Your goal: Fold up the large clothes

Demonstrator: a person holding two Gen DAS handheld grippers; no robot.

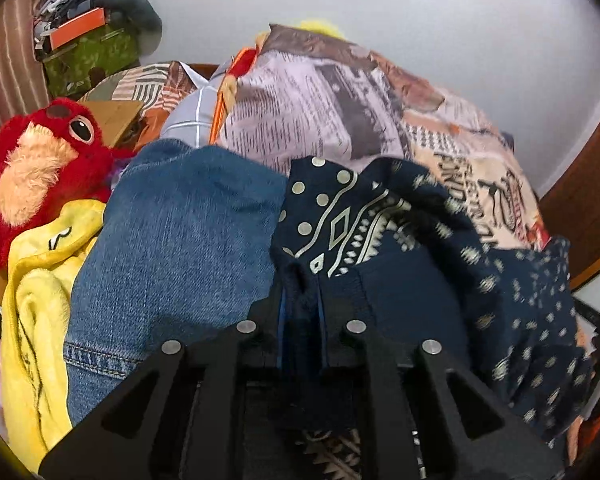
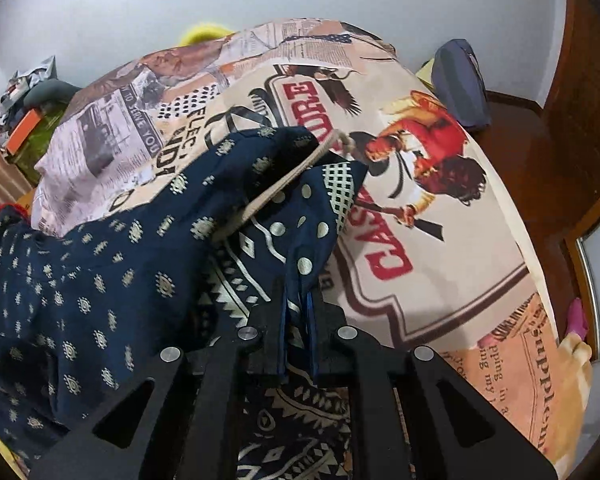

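Observation:
A navy garment with a cream dot and diamond print hangs bunched in front of both cameras. My left gripper is shut on a fold of it. The same garment fills the left of the right wrist view, with a cream drawstring across it. My right gripper is shut on another edge of it. The cloth sags between the two grippers above the bed with the newspaper-print sheet.
Blue jeans lie left of the garment, with a yellow plush cloth and a red stuffed toy beside them. Cluttered boxes stand at the back left. A dark bag lies at the bed's far corner, by a wooden frame.

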